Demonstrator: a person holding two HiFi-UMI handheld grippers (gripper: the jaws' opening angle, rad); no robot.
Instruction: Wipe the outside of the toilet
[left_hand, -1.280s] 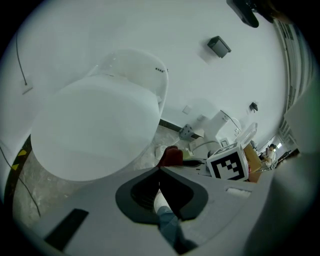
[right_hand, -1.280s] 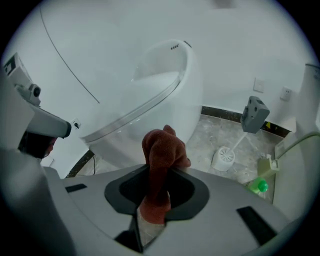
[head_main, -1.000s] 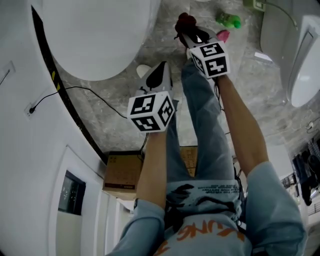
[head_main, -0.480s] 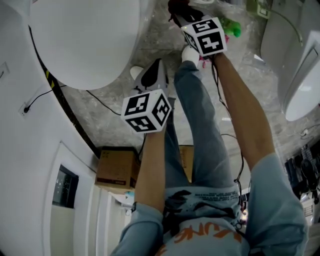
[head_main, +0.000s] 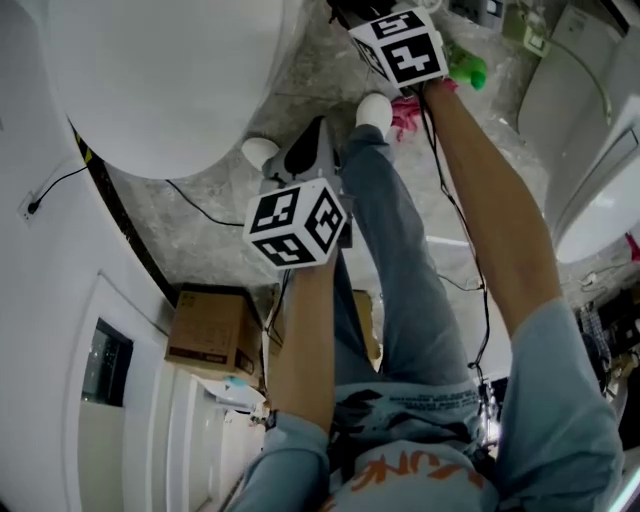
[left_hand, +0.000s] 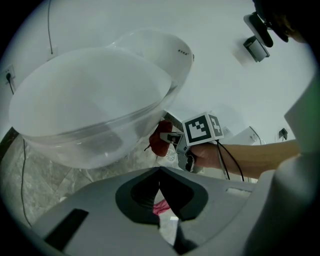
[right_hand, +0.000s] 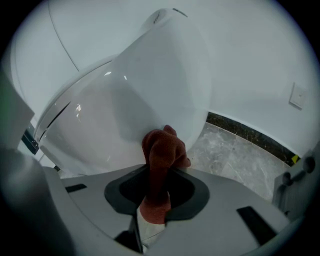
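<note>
The white toilet (head_main: 160, 70) fills the top left of the head view, and its bowl (left_hand: 90, 100) looms large in the left gripper view. My right gripper (right_hand: 155, 210) is shut on a dark red cloth (right_hand: 161, 150), held at the bowl's lower outside wall (right_hand: 130, 90). Whether cloth and bowl touch I cannot tell. From the left gripper view, that cloth (left_hand: 159, 140) sits just under the bowl's edge. My left gripper (left_hand: 159, 175) hangs back over the floor, shut with nothing in it.
A green bottle (head_main: 462, 62) and a pink thing (head_main: 407, 115) lie on the grey marble floor by the person's shoes. A cardboard box (head_main: 208, 335) stands by the wall, a black cable (head_main: 200, 205) runs across the floor, and a second white fixture (head_main: 600, 200) stands at the right.
My right gripper with the cloth has moved forward toward the toilet, to the top edge of the head view. The left gripper has stayed about where it was.
</note>
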